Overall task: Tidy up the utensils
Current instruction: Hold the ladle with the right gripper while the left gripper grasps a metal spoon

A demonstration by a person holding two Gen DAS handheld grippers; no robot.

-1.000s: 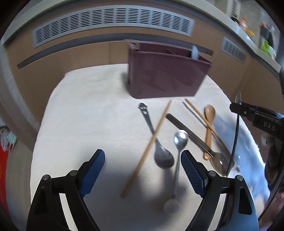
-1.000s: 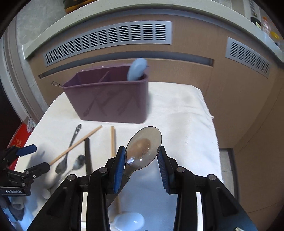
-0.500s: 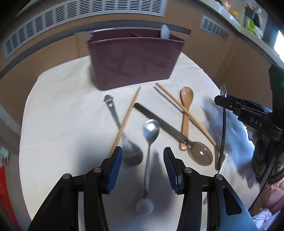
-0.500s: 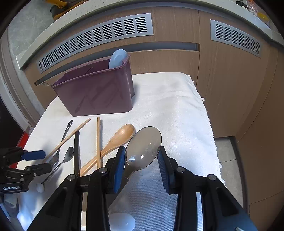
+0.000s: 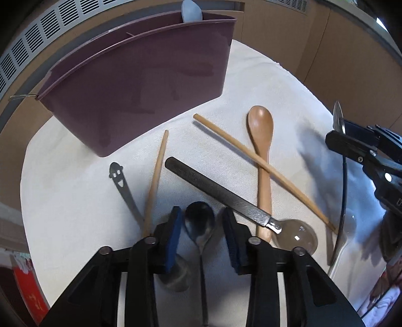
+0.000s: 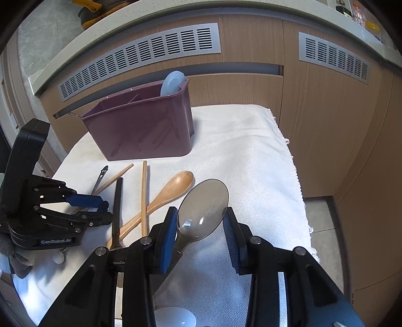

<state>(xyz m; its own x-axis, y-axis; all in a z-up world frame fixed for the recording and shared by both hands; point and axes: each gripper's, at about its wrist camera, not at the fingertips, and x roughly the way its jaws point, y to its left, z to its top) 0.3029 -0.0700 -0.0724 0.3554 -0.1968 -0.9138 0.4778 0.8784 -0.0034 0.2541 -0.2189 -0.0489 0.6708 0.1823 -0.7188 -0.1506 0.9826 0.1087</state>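
A maroon utensil caddy (image 5: 140, 83) stands at the back of the white cloth, with a pale blue spoon (image 5: 191, 11) in it; it also shows in the right wrist view (image 6: 143, 130). My left gripper (image 5: 202, 231) is low over the cloth, its jaws narrowly apart around the bowl of a small metal spoon (image 5: 199, 223). My right gripper (image 6: 199, 226) is shut on a grey translucent spoon (image 6: 203, 208), held bowl up above the cloth. Two wooden chopsticks (image 5: 261, 168), a wooden spoon (image 5: 261, 140), a dark-handled spoon (image 5: 216, 191) and a smiley-handled spoon (image 5: 120, 183) lie loose.
Wooden cabinets with grey vents (image 6: 140, 60) stand behind the table. The cloth's right edge (image 6: 294, 176) drops to the floor. A white spoon bowl (image 6: 176, 317) lies below my right gripper. The right gripper shows at the right of the left wrist view (image 5: 364, 151).
My left gripper has moved forward and down and narrowed around the small metal spoon's bowl. My right gripper keeps hold of the grey spoon and has shifted a little.
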